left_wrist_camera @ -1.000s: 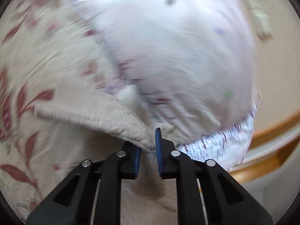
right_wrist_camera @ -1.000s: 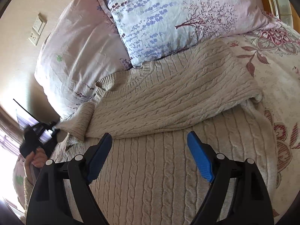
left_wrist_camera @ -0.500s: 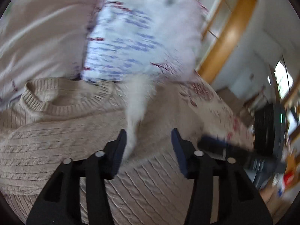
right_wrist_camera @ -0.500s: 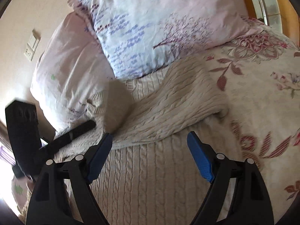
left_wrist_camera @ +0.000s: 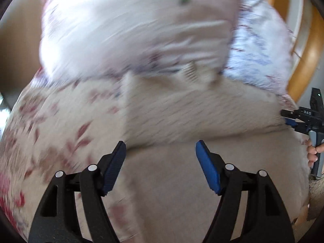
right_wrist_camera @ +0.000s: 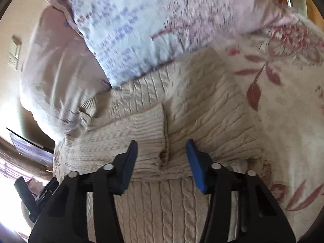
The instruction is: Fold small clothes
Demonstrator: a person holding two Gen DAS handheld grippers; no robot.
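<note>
Both tongs, left [left_wrist_camera: 160,154] and right [right_wrist_camera: 162,151], gape wide and empty over the cable-knit sweater [right_wrist_camera: 202,109]; beside it, right tongs' body apparently reads "DAS".

A floral bedspread [right_wrist_camera: 287,105], cream with red leaves and flowers, covers the bed and fills the right of the right wrist view and the left of the left wrist view. Two pillows lie at the head of the bed. The pink pillow [right_wrist_camera: 58,77] lies partly under the blue-printed pillow [right_wrist_camera: 145,26], which overlaps its right edge in the right wrist view. A wall switch [right_wrist_camera: 14,52] sits on the beige wall beside the pink pillow. A wooden frame [left_wrist_camera: 303,46] curves past the pillows at the right edge of the left wrist view. The left wrist view is blurred, so finer print cannot be made out.
</note>
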